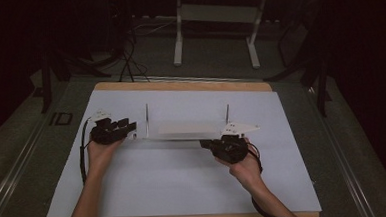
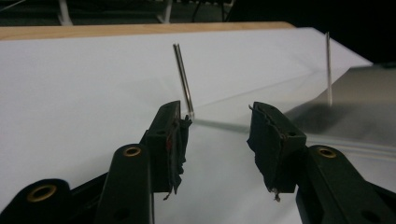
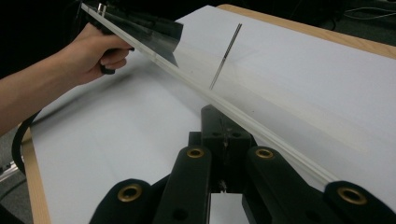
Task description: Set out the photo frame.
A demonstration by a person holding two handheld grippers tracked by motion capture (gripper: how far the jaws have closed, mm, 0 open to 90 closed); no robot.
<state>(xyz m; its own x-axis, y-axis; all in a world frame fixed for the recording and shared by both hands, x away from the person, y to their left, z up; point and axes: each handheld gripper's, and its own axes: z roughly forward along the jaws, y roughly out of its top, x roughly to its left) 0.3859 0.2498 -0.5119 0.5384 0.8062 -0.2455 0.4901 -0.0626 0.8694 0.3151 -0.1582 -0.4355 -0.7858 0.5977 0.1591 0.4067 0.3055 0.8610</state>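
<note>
Table (image 1: 180,86) under a white sheet (image 1: 150,186), wood edge showing far and near. On the sheet lies a clear plate (image 1: 182,129), a flat rectangle with its long axis running left to right across the table, between the two hands. Two thin metal rods stand upright at its far corners: left rod (image 1: 147,118), right rod (image 1: 227,115).

Right gripper (image 1: 210,144) is at the plate's near right edge, jaws fully together; the right gripper view shows the plate edge (image 3: 261,128) running just past the closed tips, though I cannot tell whether they pinch it.

Left gripper (image 1: 131,126) sits just off the plate's left end, near the left rod. In the left gripper view its jaws stand apart with nothing between them, rod base (image 2: 189,109) just ahead of the left pad.

Plate lies to the right of the left gripper; that hand is nearer the left rod.
</note>
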